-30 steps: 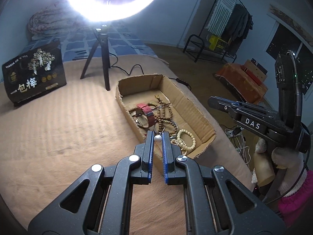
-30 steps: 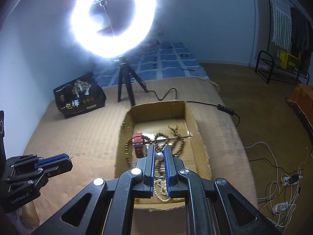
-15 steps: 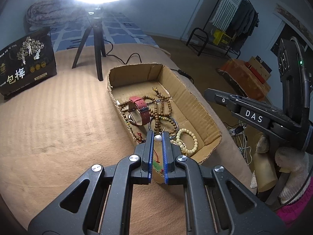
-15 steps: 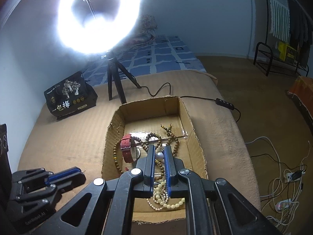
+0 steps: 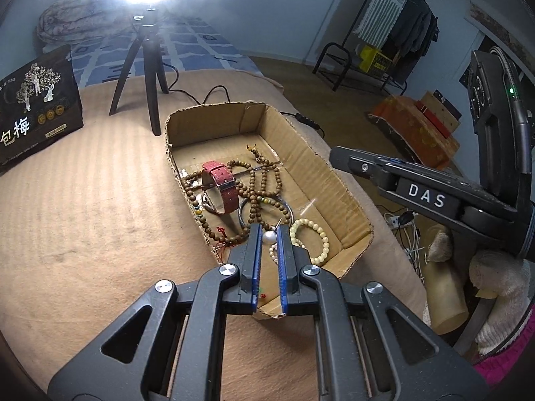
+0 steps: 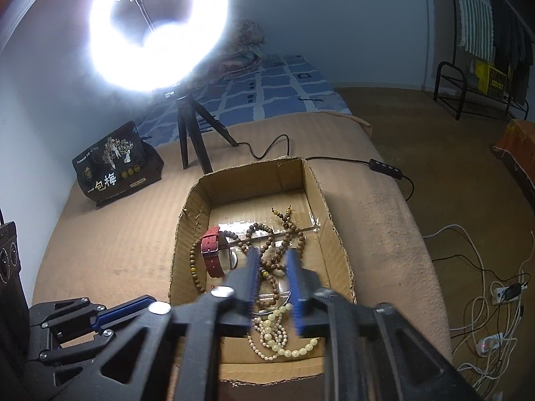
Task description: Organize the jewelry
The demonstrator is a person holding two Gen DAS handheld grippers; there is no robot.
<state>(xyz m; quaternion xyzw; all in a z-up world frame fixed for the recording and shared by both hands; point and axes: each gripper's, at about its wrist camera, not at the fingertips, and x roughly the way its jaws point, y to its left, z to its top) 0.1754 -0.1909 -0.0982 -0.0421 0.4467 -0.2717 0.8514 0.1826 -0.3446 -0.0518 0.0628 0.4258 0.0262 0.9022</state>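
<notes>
An open cardboard box on the tan bed holds a red watch strap, brown wooden bead strands, a silver bangle and a cream bead bracelet. My left gripper hangs over the box's near end, shut on a small white pearl. My right gripper is above the middle of the box. Its jaws are opening and blurred, and I see nothing between them. Each gripper also appears in the other's view: the left gripper and the right gripper.
A bright ring light on a black tripod stands behind the box, its cable trailing right. A black printed bag sits at the back left. The bed edge drops off right of the box, with floor cables below.
The right jaws have parted, and the white pearl they gripped is no longer between them. The left gripper has moved in over the box's near end, still gripping its pearl.
</notes>
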